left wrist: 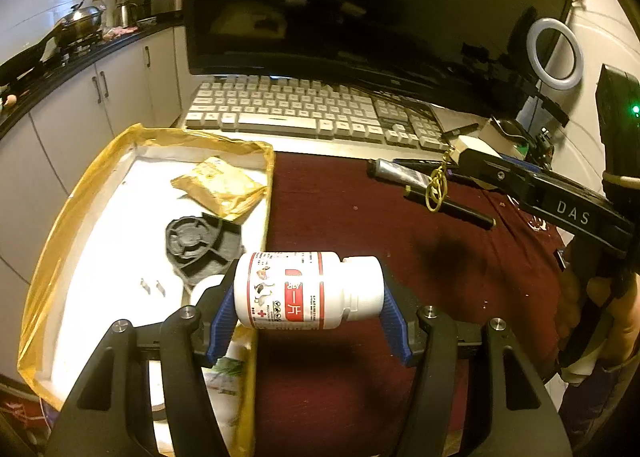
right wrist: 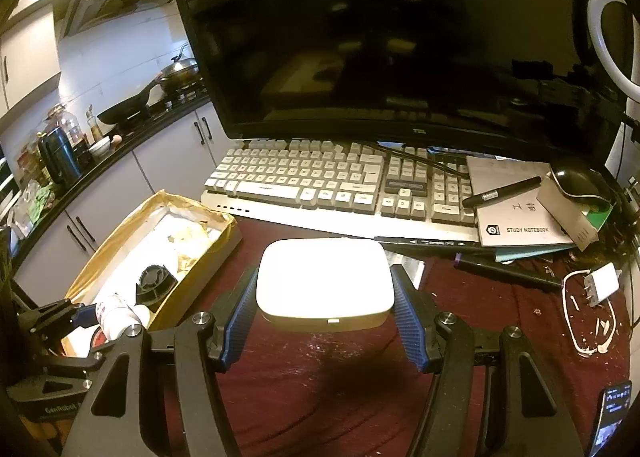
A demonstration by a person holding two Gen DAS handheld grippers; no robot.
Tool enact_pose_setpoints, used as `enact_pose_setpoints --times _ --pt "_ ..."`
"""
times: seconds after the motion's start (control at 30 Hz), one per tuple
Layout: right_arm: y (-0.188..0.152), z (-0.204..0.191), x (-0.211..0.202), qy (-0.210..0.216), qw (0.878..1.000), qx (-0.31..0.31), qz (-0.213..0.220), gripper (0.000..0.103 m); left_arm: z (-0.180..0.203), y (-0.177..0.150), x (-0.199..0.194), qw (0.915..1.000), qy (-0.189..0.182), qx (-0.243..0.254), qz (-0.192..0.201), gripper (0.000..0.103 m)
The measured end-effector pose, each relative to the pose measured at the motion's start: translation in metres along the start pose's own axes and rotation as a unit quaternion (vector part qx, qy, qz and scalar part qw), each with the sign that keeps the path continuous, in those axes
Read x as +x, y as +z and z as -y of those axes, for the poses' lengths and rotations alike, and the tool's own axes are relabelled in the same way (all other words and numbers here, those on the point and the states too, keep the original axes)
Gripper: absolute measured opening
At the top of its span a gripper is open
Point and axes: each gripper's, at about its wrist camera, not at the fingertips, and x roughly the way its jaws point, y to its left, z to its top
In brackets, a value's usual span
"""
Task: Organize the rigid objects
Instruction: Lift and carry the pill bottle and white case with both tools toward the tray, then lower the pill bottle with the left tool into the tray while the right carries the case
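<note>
My left gripper (left wrist: 308, 297) is shut on a white pill bottle (left wrist: 296, 285) with a red label. The bottle lies sideways between the blue pads, just above the right rim of an open cardboard box (left wrist: 224, 143) edged in yellow tape. Inside the box lie a black fan-like part (left wrist: 200, 245) and a yellow packet (left wrist: 220, 185). My right gripper (right wrist: 325, 285) is shut on a flat white rounded case (right wrist: 324, 281) above the dark red cloth (right wrist: 320, 377). The right wrist view also shows the box (right wrist: 120, 229) at the left, with the bottle (right wrist: 116, 315) held at its near end.
A keyboard (right wrist: 304, 177) and a dark monitor (right wrist: 380, 37) stand behind. Black pens (left wrist: 448, 205) and a key ring lie on the cloth. At the right are a notebook (right wrist: 516, 213), a mouse (right wrist: 572, 177), a white charger with its cable (right wrist: 600, 281) and a phone (right wrist: 612, 413).
</note>
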Motion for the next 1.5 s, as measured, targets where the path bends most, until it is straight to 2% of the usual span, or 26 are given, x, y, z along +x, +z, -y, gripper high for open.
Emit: enact_pose_setpoints --times 0.27,0.5,0.87,1.07,1.3,1.5 --pt "0.000 -0.011 0.002 0.010 1.000 -0.009 0.000 0.058 -0.028 0.000 -0.012 0.9994 0.028 -0.019 0.009 0.061" --pt "0.000 -0.019 0.004 0.021 1.000 -0.015 0.000 0.058 -0.078 0.001 -0.034 0.9950 0.071 -0.066 0.023 0.061" --pt "0.000 -0.045 0.011 0.040 0.999 -0.036 -0.005 0.058 -0.140 -0.024 -0.025 0.9830 0.128 -0.132 -0.015 0.061" --pt "0.003 -0.062 0.016 0.051 0.997 -0.056 -0.004 0.058 -0.140 -0.031 -0.010 0.9801 0.152 -0.120 -0.043 0.061" --pt "0.012 -0.097 0.030 0.090 0.993 -0.079 0.002 0.058 -0.139 -0.039 0.003 0.9790 0.158 -0.103 -0.077 0.061" --pt "0.012 -0.131 0.042 0.119 0.987 -0.111 -0.006 0.058 -0.139 -0.041 0.005 0.9773 0.167 -0.099 -0.084 0.061"
